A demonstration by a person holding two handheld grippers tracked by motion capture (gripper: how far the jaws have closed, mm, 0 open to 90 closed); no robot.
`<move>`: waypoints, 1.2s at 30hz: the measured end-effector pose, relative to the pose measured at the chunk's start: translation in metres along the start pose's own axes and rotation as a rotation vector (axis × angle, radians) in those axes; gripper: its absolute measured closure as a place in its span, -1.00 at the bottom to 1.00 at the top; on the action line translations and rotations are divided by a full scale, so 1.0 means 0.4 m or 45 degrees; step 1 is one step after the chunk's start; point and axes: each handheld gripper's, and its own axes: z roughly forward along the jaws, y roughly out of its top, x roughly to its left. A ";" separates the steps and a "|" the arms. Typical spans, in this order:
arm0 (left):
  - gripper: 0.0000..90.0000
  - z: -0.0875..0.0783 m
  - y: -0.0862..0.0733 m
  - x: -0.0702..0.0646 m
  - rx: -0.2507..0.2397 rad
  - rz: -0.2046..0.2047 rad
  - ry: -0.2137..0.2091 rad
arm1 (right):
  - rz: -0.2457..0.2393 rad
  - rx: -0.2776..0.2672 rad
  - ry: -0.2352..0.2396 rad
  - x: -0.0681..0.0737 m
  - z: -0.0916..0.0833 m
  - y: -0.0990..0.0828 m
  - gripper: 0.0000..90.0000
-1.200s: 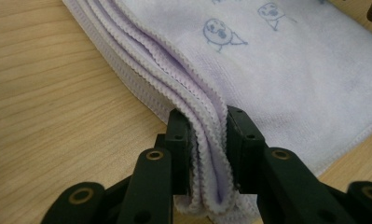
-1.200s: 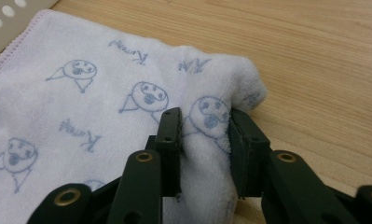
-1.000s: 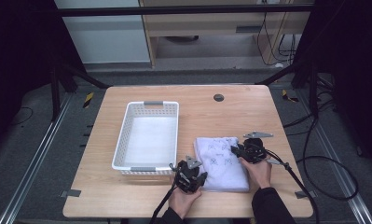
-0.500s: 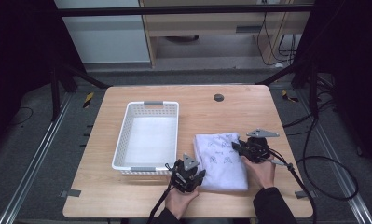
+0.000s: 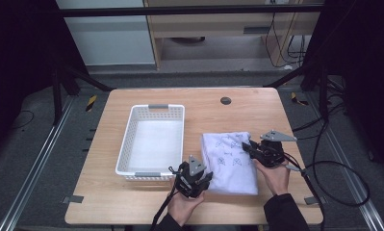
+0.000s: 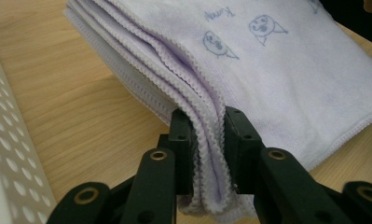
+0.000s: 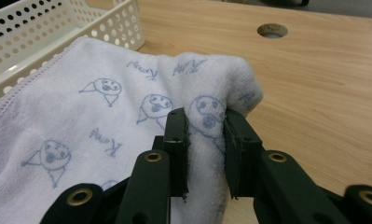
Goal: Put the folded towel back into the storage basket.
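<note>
A folded white towel [image 5: 230,156] with small blue drawings lies on the wooden table [image 5: 146,202], right of a white basket [image 5: 152,139]. My left gripper [image 5: 199,177] is shut on the towel's near left corner; in the left gripper view its jaws pinch the stacked, stitched edges of the towel [image 6: 249,70]. My right gripper [image 5: 247,145] is shut on the far right corner, where the towel [image 7: 104,121] bunches into a hump between the jaws. Both pinched corners are lifted a little off the table.
The perforated white basket [image 7: 44,28] stands empty left of the towel. A round cable hole [image 5: 225,100] sits near the table's far edge. Cables trail from both grippers off the near and right edges. Bare wood lies beyond the towel.
Both grippers have risen slightly with the towel corners held in them. The towel's pinched corners have come up off the table.
</note>
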 end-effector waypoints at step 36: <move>0.63 -0.121 0.070 0.065 -0.087 0.036 0.021 | -0.052 -0.169 0.024 0.075 -0.042 0.107 0.63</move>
